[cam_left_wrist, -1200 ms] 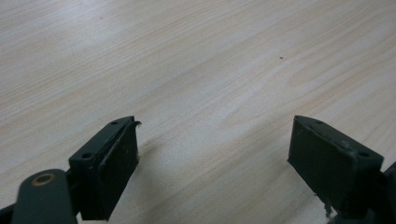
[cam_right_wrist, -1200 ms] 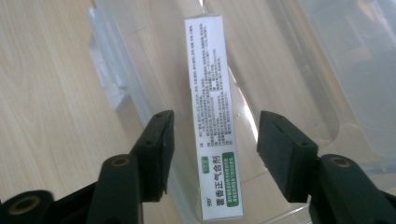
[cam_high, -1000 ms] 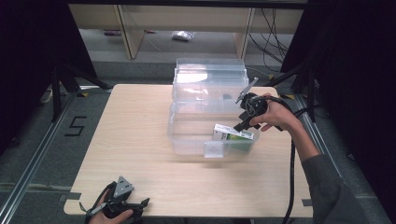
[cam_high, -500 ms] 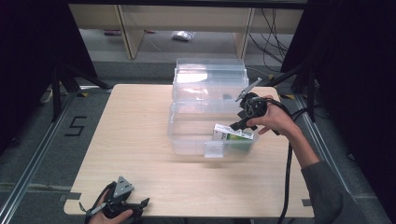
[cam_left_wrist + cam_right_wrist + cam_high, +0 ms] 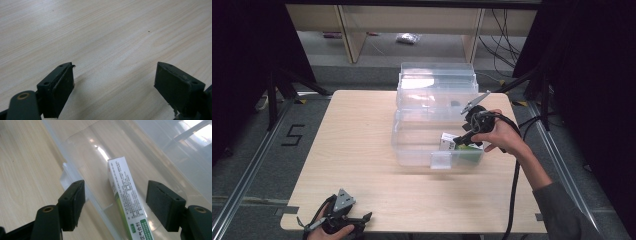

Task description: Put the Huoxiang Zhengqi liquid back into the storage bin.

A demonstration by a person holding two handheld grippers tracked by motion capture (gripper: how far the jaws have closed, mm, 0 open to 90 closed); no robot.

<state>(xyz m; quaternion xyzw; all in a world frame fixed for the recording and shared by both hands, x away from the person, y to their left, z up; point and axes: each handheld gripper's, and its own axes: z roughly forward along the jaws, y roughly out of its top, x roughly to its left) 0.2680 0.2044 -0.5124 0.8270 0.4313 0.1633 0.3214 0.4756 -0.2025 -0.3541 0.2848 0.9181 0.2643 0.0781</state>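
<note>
The table (image 5: 357,150) has a pale wood-grain top, smooth and matt, with fine streaks and a few dark specks visible in the left gripper view. Toward its far right side stands a clear plastic bin (image 5: 412,145), glossy, its walls and open lid catching bright glare. Inside lies a white and green carton (image 5: 125,195) of printed paperboard with a slight sheen. The left hand-held gripper (image 5: 113,87), at the table's near edge, has black matt jaws with dull, faintly scuffed pads. The right hand-held gripper (image 5: 116,202) has the same black matt finish.
</note>
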